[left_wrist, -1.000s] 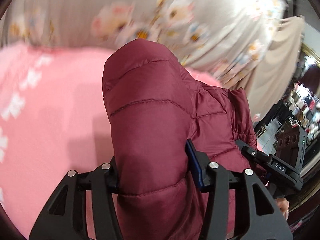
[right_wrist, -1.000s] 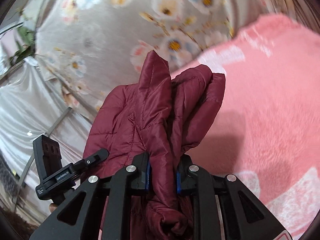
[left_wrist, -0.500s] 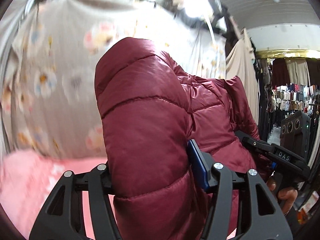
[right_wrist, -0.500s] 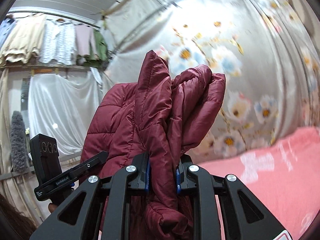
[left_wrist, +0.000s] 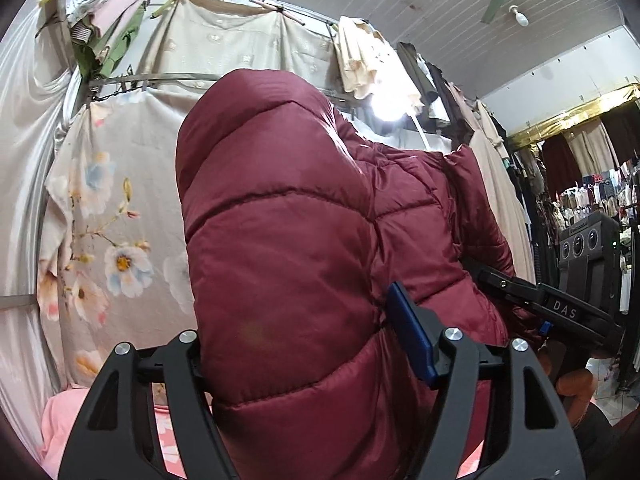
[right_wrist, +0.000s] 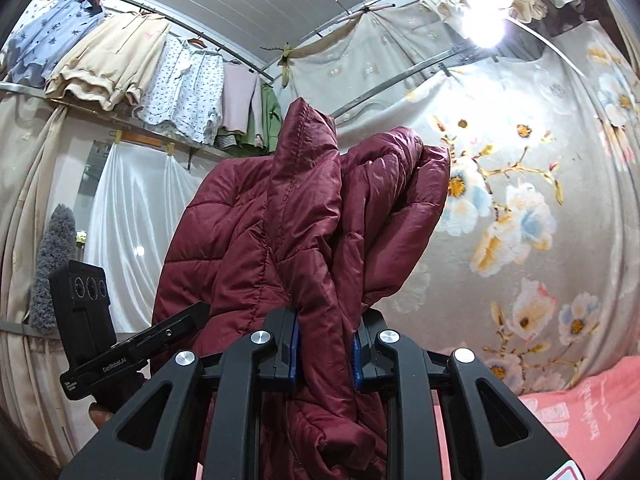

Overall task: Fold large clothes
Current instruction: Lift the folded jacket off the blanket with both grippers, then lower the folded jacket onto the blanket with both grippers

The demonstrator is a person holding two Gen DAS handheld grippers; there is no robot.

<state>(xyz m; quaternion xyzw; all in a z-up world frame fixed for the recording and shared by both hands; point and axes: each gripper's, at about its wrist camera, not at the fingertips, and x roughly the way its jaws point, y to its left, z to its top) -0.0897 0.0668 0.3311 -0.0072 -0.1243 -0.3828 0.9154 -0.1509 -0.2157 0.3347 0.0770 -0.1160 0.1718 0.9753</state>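
Between the left gripper's [left_wrist: 304,352] black fingers: a thick, puffy wad of the dark red quilted padded jacket [left_wrist: 288,240], filling the gap. Jaws just been opening wider, fabric between them all the while; blue pad on the right finger [left_wrist: 412,340] flat against the quilting, the other pad hidden behind the bulge. Reads as a wide grip on bulky padding, not a release.

Right gripper [right_wrist: 325,354] set narrow, both blue pads pinching a thinner bunched fold of the same jacket [right_wrist: 304,216], a pointed ridge of cloth standing up beyond the fingertips. Opposite tool visible in each view, a hand partly seen under it.

Jacket held up in the air by both grippers, side by side and close together, hanging bunched rather than spread. Behind it, a grey floral curtain [right_wrist: 520,208] and hung clothes on a rail [right_wrist: 120,60]. Below, only a corner of the pink fleecy blanket [right_wrist: 580,412].

Progress, as a judgement: early or mid-way. No neat fold visible; laying the jacket flat on the blanket, smoothing and folding sleeves and body all left to do.
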